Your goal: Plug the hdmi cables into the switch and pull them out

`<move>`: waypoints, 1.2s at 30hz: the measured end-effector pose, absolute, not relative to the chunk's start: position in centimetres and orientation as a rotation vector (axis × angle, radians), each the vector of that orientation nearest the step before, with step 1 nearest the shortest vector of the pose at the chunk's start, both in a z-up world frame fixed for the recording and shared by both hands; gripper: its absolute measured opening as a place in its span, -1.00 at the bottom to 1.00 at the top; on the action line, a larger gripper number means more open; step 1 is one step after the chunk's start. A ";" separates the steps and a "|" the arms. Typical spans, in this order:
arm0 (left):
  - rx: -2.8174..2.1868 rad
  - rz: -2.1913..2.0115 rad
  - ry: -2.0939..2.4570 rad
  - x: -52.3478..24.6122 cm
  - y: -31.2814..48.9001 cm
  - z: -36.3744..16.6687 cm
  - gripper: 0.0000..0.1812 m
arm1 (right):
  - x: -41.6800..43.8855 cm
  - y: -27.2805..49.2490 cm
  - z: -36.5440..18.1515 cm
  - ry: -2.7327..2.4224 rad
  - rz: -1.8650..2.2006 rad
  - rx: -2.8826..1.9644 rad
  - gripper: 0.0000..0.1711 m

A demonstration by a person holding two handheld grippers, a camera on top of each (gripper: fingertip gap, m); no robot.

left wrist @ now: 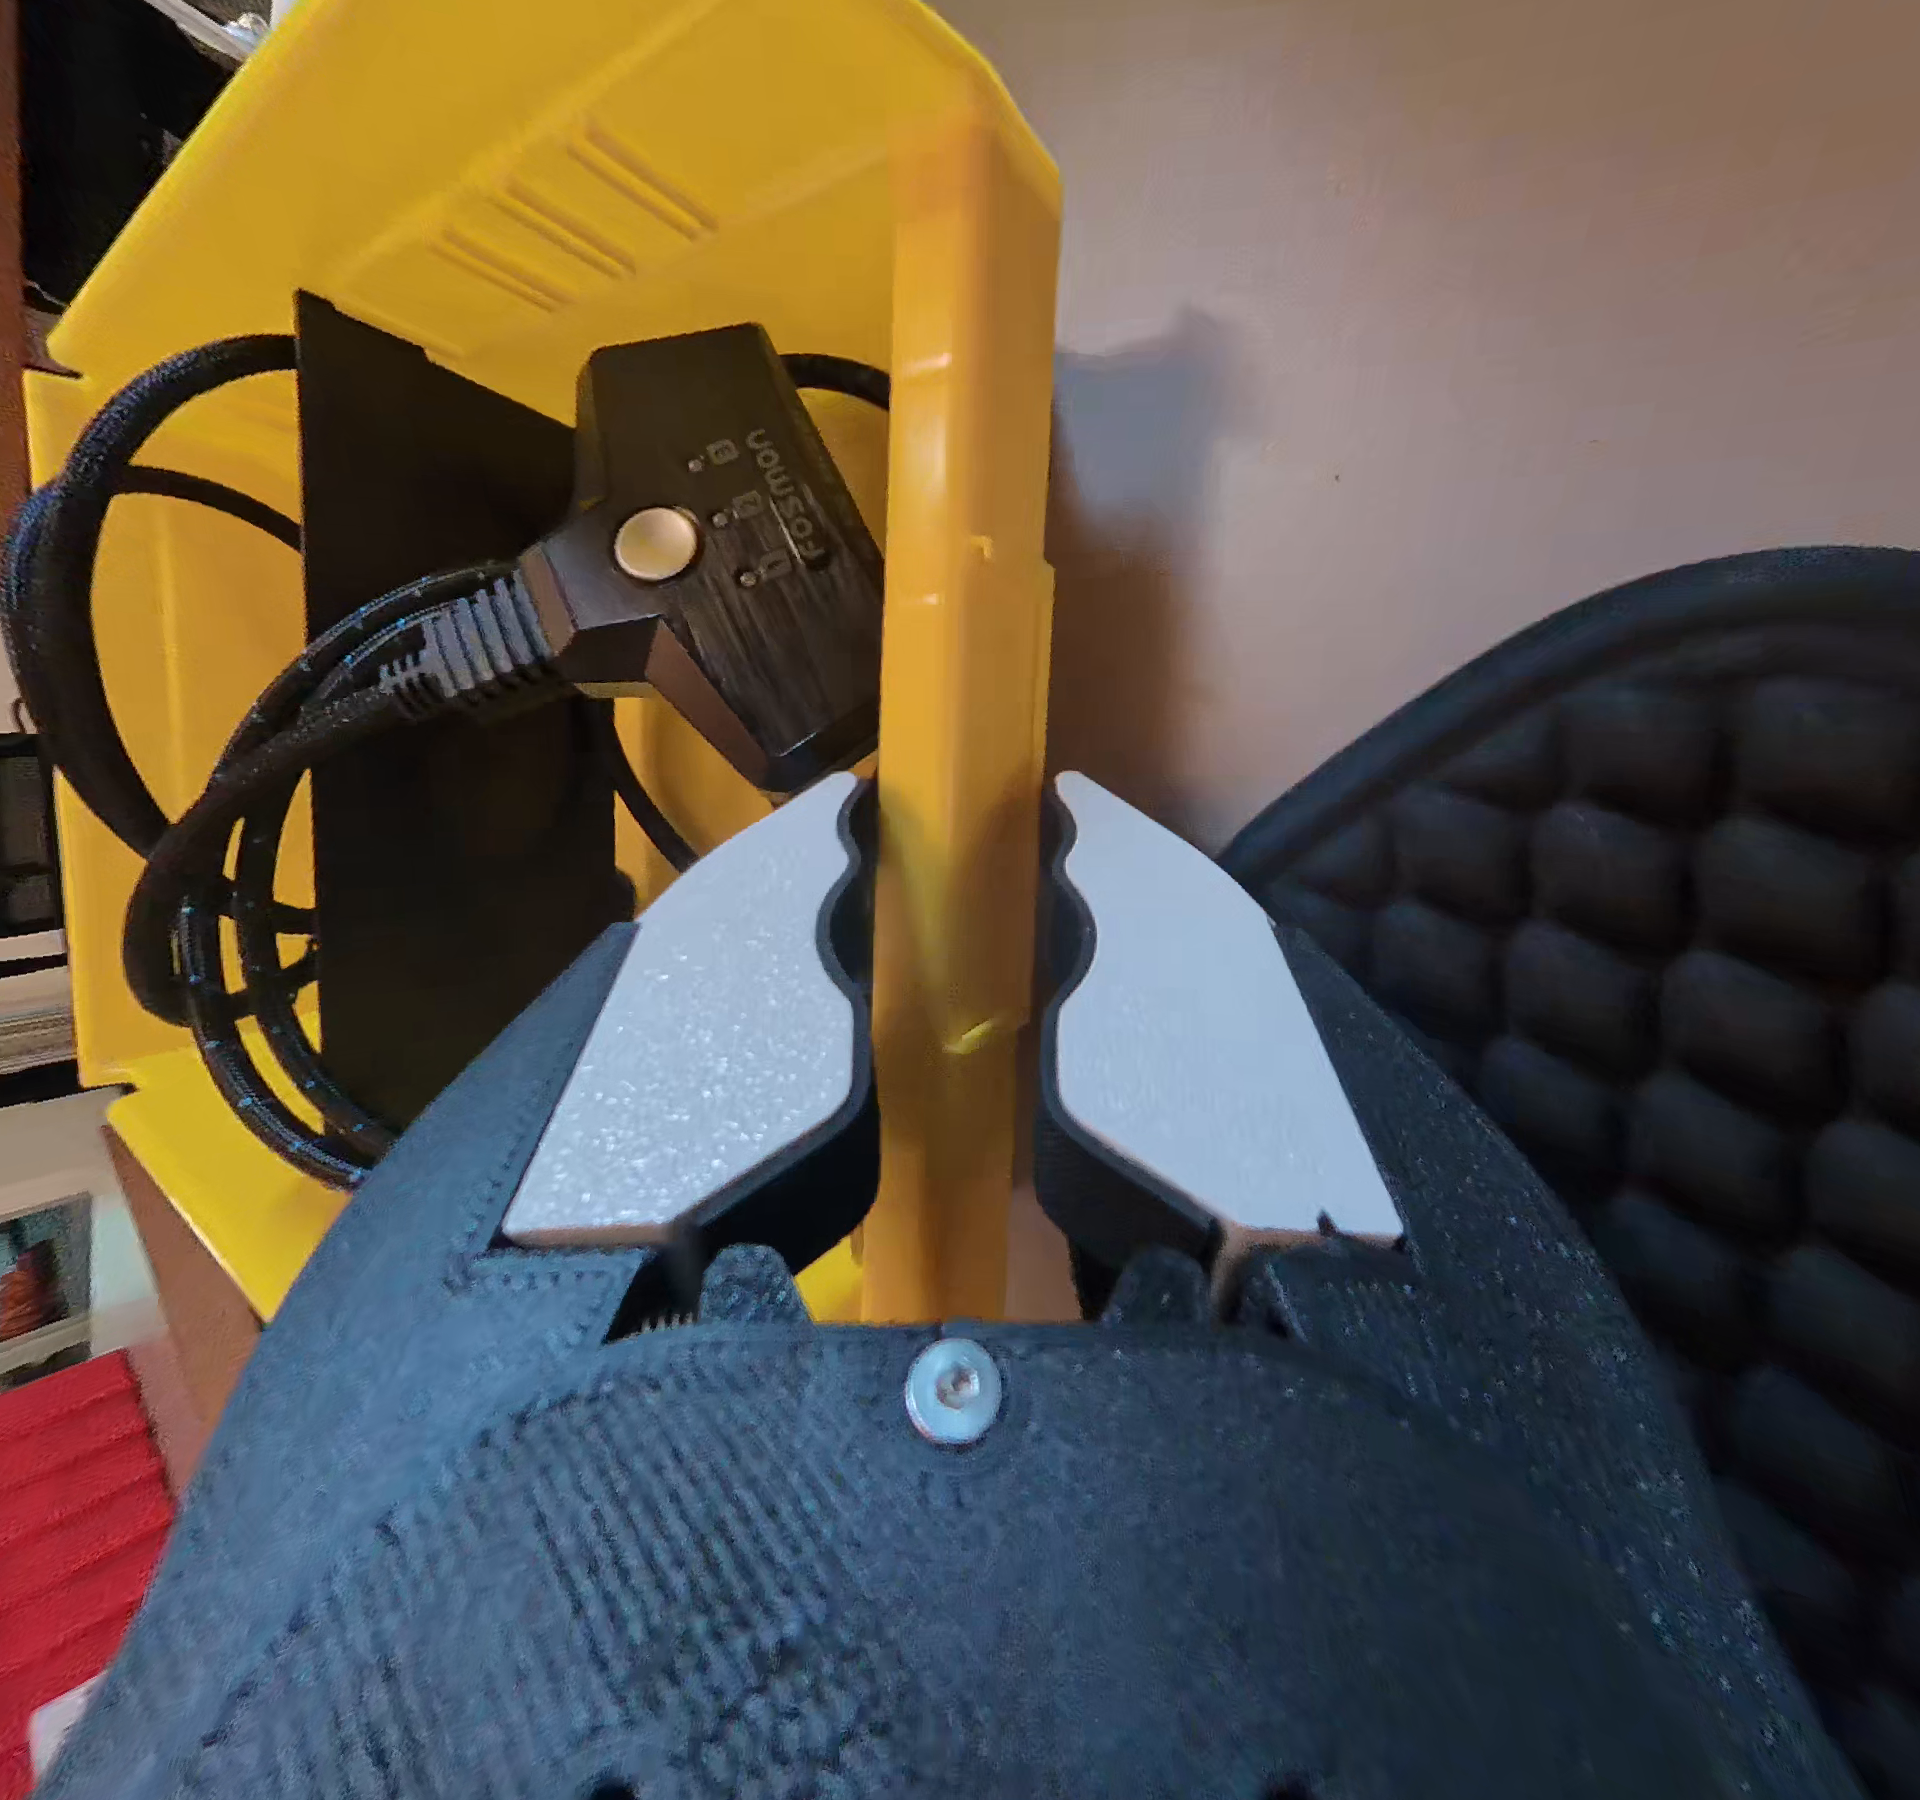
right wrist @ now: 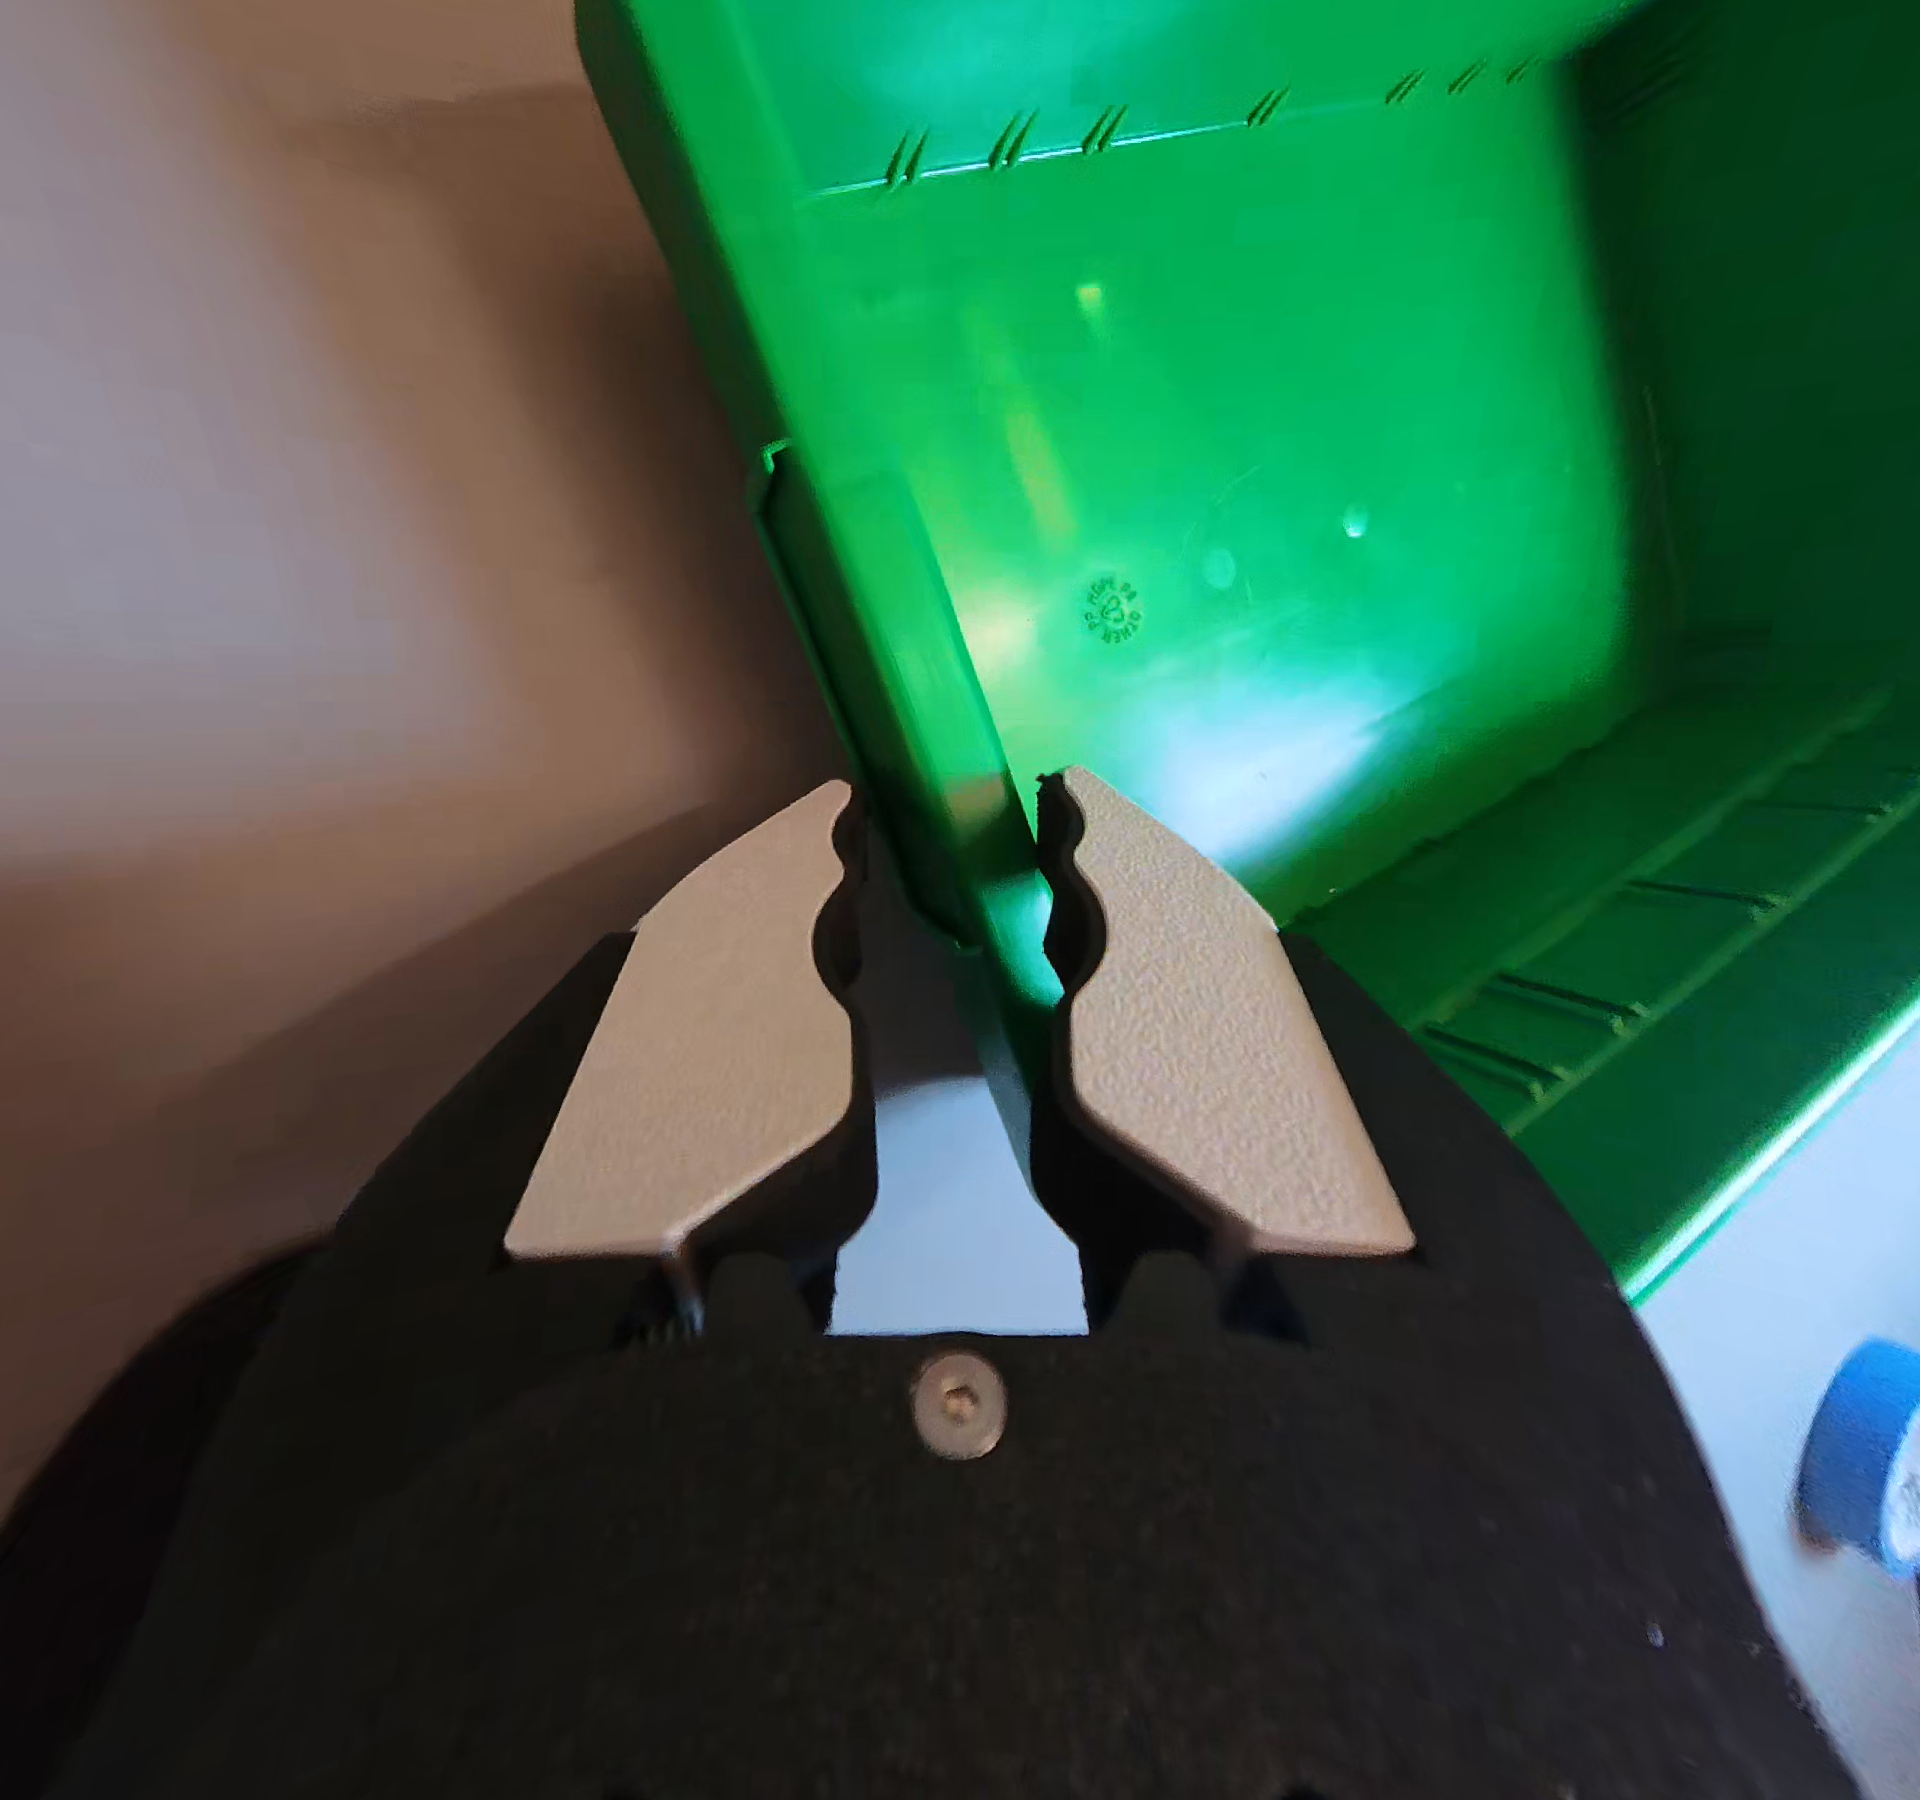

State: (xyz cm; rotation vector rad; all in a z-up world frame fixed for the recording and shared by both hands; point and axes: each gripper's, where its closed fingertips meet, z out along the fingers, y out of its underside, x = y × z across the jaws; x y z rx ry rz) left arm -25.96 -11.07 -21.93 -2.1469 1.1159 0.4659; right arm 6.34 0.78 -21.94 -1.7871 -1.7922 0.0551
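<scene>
The black HDMI switch [left wrist: 727, 545] lies inside a yellow plastic bin [left wrist: 499, 129], with a black braided cable [left wrist: 260, 784] plugged into its left end and coiled beside it. A black divider panel [left wrist: 416, 711] stands behind the switch. My left gripper [left wrist: 958, 794] is shut on the yellow bin's side wall [left wrist: 956, 607], which runs up between the fingers. In the right wrist view my right gripper [right wrist: 948, 794] is shut on the side wall [right wrist: 914, 711] of an empty green bin [right wrist: 1299, 400]. Both bins look tilted toward the cameras.
A black quilted cushion or chair back [left wrist: 1662, 971] is at the right of the left wrist view. A red object [left wrist: 62, 1501] is at its lower left. A blue tape roll [right wrist: 1870, 1459] lies on the white surface at the right. A beige wall [right wrist: 312, 400] is behind.
</scene>
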 end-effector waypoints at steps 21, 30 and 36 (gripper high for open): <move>-2.080 0.645 0.810 -31.6 -4.4 -20.8 -0.53 | 5.5 8.3 -16.0 -1.213 0.307 -1.637 -0.49; -2.061 0.025 0.337 -30.8 -3.8 -14.8 -0.43 | 3.3 5.4 -14.7 -1.125 0.684 -1.547 -0.52; -2.227 -0.229 0.106 -30.9 0.2 -16.0 -0.34 | 3.5 5.1 -15.9 -1.184 0.627 -1.537 -0.57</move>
